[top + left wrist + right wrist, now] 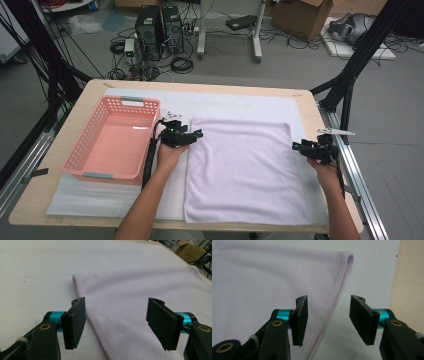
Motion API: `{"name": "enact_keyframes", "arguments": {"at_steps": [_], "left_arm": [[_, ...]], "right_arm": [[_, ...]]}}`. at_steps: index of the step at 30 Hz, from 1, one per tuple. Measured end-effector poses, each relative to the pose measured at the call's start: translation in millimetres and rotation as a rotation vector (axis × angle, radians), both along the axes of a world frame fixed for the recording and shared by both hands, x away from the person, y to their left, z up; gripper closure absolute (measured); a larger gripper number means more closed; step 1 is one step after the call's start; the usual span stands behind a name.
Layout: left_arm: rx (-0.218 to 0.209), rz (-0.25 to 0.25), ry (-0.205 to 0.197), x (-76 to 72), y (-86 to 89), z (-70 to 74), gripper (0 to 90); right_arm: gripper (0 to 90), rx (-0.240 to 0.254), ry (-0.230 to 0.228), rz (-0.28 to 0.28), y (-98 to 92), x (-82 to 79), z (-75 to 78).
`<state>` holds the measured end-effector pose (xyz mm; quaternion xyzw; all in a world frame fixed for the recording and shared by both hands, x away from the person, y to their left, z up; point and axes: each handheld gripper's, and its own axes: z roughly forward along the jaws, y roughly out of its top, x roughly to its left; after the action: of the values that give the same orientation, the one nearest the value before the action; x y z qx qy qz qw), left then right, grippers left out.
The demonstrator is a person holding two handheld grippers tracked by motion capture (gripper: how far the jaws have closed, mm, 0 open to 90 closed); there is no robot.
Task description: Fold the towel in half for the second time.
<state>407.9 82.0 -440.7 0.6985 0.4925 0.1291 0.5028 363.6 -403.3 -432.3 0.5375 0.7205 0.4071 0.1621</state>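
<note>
A pale lilac towel [245,165] lies flat on a white mat [235,102] on the wooden table. My left gripper [198,134] sits at the towel's left edge near its far left corner, jaws pointing right. In the left gripper view the left gripper [117,315] is open, and the hemmed towel [140,282] edge runs between the jaws with neither pad touching it. My right gripper [296,146] is at the towel's right edge, pointing left. In the right gripper view the right gripper [329,312] is open too, straddling the hem of the towel [262,277] just short of its corner.
An empty pink plastic basket [82,145] stands on the mat left of the towel, close beside the left hand. A metal rail [360,175] runs along the table's right edge. Computers, cables and cardboard boxes sit on the floor beyond the table.
</note>
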Motion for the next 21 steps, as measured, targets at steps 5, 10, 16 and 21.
{"name": "enact_keyframes", "arguments": {"at_steps": [5,10,16,21], "left_arm": [[0.041,0.032,0.042,16.0,-1.2,-4.2,32.4],[0.104,0.046,0.061,19.8,-3.6,-12.8,30.6],[0.317,0.013,-0.001,15.0,-24.3,-10.9,39.8],[0.279,0.009,0.014,15.8,-21.4,-9.7,56.6]], "right_arm": [[48.9,-0.029,0.036,-0.027,8.6,19.3,-4.2],[48.8,-0.069,0.045,-0.035,19.1,28.9,-10.1],[52.8,-0.137,0.041,-0.048,27.7,31.9,-11.9],[79.9,-0.130,0.083,-0.024,33.4,35.6,-7.6]]}}
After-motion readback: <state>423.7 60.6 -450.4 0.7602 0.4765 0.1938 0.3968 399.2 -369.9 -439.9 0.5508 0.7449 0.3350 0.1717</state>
